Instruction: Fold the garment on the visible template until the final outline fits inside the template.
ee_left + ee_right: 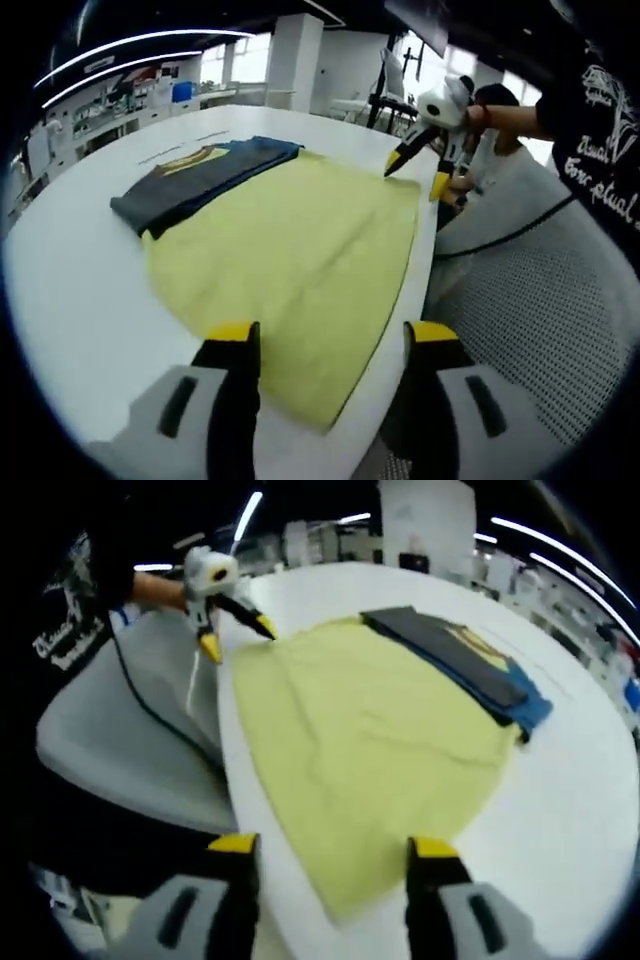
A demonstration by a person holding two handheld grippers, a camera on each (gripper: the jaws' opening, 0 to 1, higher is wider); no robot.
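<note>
The white table carried the yellow garment spread flat, its near corners at the table edge, with a folded dark garment on its far side. My left gripper and right gripper both stood wide, holding nothing. I judged I should pinch both corners evenly, then lift together.

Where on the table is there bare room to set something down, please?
The white table is bare left of the yellow garment in the left gripper view, and beyond the folded dark garments. It is crowded along the person's edge, where the yellow garment overhangs between the left gripper and the right gripper.
</note>
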